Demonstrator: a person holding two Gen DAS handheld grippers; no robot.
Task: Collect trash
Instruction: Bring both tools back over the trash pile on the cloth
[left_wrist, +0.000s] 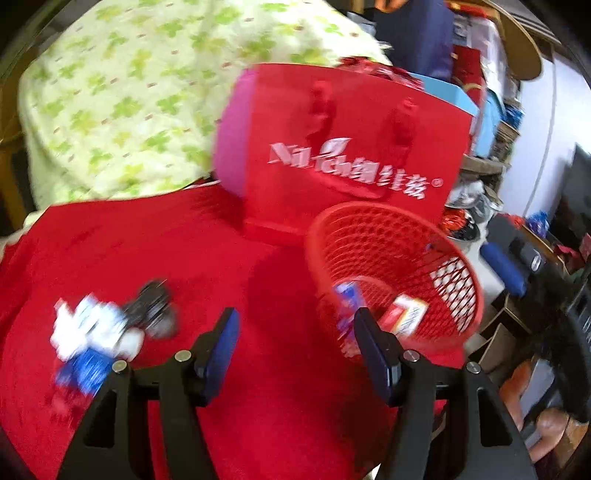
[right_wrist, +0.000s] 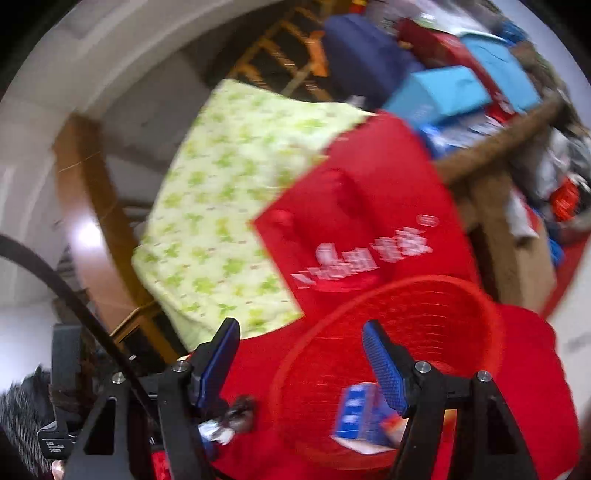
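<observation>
A red mesh basket (left_wrist: 458, 295) stands on the red cloth, holding a blue-and-white wrapper (left_wrist: 349, 295) and a red-and-white carton (left_wrist: 406, 314). Left of it lies blurred trash: a white-and-blue wrapper (left_wrist: 88, 332) and a dark crumpled piece (left_wrist: 153, 306). My left gripper (left_wrist: 295, 332) hovers open above the cloth between trash and basket, nothing between its fingers. In the right wrist view the basket (right_wrist: 424, 314) holds a blue-and-white packet (right_wrist: 356, 413). My right gripper (right_wrist: 301, 354) stands open at the basket's near rim, empty. A dark scrap (right_wrist: 240, 410) lies by its left finger.
A red paper bag with white lettering (left_wrist: 351, 162) stands behind the basket. A green-patterned quilt (left_wrist: 118, 103) is heaped at the back left. Cluttered shelves and boxes (left_wrist: 491, 110) fill the right. A wooden frame (right_wrist: 85, 206) rises at the left.
</observation>
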